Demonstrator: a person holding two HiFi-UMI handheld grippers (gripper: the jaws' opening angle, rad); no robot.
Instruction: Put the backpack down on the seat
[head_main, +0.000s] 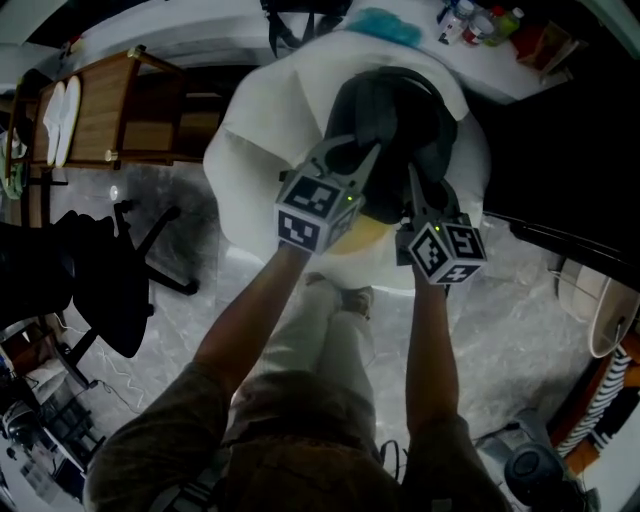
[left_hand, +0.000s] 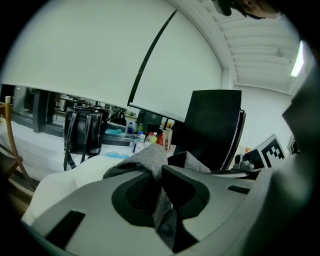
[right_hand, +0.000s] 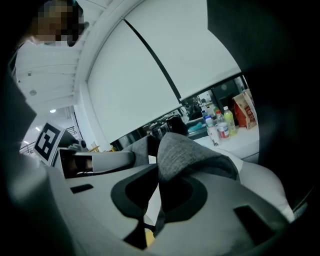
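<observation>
- Left gripper (head_main: 358, 155) is clamped on a fold of grey backpack (head_main: 395, 110) fabric. Right gripper (head_main: 415, 190) likewise pinches a fold at the near edge.
- Backpack lies over the middle of the white-draped seat (head_main: 250, 170), just ahead of both grippers. Whether it already rests on the seat cannot be confirmed.
- Risk: both grips are on thin cloth only. If one side lets go first, the backpack would likely swing towards the held side.
- Risk: the seat looks rounded and soft, so an off-centre landing could let the backpack slump or slide off.
</observation>
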